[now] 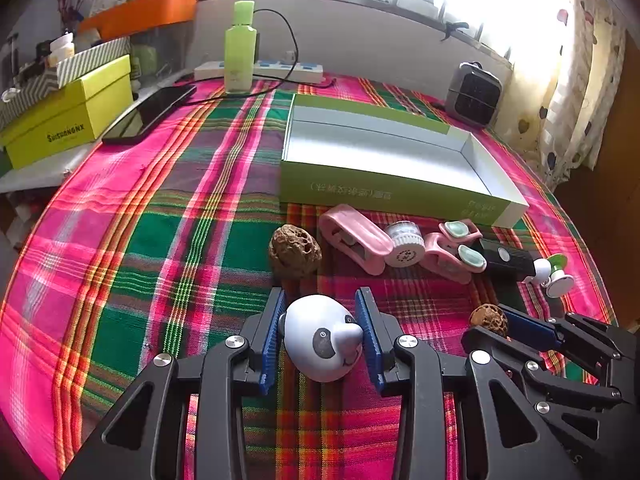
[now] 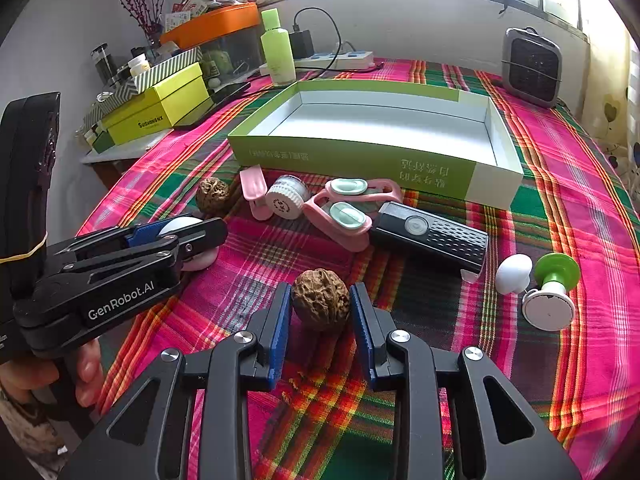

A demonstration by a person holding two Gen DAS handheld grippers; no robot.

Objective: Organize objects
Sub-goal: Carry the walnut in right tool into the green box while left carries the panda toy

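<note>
Pink, green and orange plaid cloth (image 1: pixel 160 240) covers a table where small things lie scattered in front of an open green and white cardboard box (image 1: pixel 400 196), whose white inside shows nothing in it. Near the bottom of the left wrist view, the left gripper (image 1: pixel 320 336) has its blue pads against both sides of a white panda-faced toy (image 1: pixel 320 340) that rests on the cloth, pinching it. To its right, the right gripper (image 2: pixel 320 304) pinches a brown wrinkled walnut (image 2: pixel 320 300) between its blue pads, low on the cloth. A second walnut (image 1: pixel 295 250) sits just beyond the panda toy. Between the grippers and the box, in a loose row, lie a pink clip (image 1: pixel 356 242), a small white ribbed jar (image 1: pixel 404 242) on its side, a pink case with two mint-green lids (image 1: pixel 454 250), a black rectangular device (image 2: pixel 432 236), and at the right end a white and green suction-cup holder (image 2: pixel 550 292). Farther back stand a light green bottle (image 1: pixel 240 48), a white power strip (image 1: pixel 260 70), a dark phone (image 1: pixel 150 114), a yellow-green shoebox (image 1: pixel 68 128) and a small grey heater (image 1: pixel 474 94). A person's hand (image 2: pixel 52 372) grips the left gripper's handle.
</note>
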